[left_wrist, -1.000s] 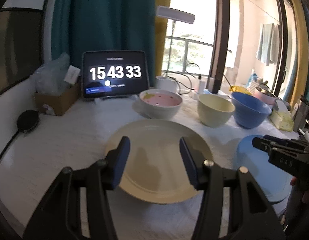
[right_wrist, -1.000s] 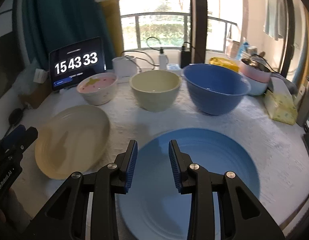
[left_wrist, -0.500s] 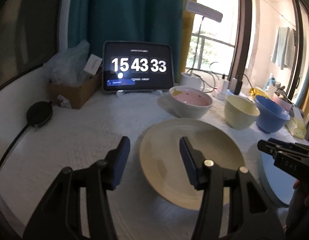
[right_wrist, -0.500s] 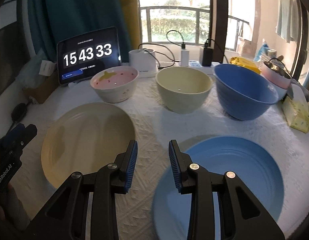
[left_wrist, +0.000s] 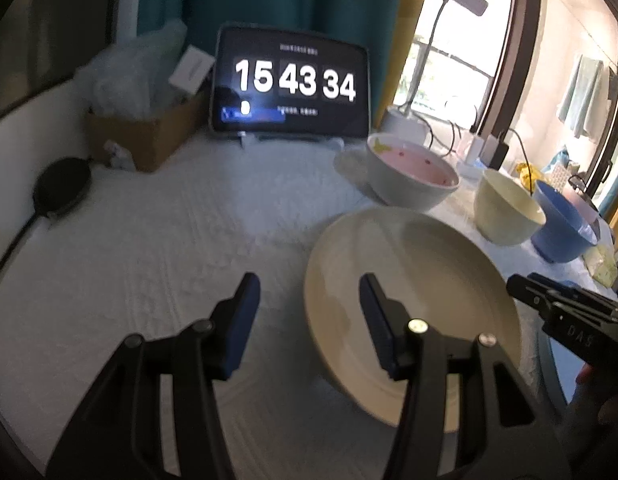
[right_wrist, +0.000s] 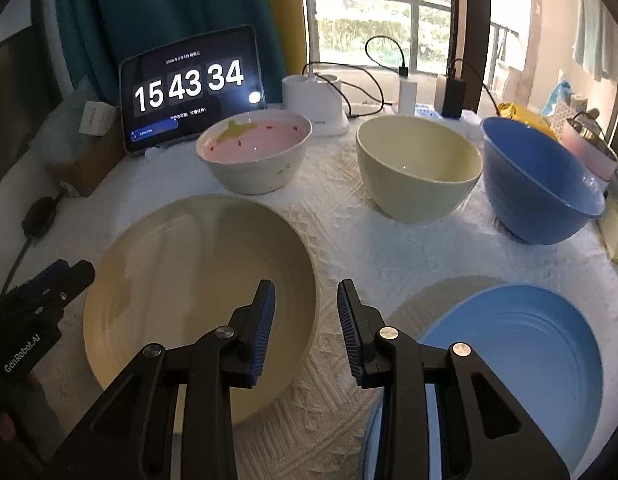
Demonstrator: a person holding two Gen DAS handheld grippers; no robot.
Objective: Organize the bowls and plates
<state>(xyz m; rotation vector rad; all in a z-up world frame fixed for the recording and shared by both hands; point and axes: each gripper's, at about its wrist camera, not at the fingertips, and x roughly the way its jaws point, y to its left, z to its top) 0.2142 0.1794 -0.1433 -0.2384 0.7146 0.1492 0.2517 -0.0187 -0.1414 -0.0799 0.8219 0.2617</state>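
Half the blue plate [right_wrist: 521, 344] cut off, claw-covered

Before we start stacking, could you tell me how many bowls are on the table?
3, in a row behind the plates: pink bowl left by the tablet, cream bowl middle, blue bowl right. Clutter at far right may hide more.

Readable text: clock digits, one gripper label
Tablet [right_wrist: 191, 90] screen shows 15 43 34; small lines above and below unreadable. Left gripper [right_wrist: 37, 312] body reads "GenRobot.AI"; right gripper [left_wrist: 565, 316] body marking too blurred.
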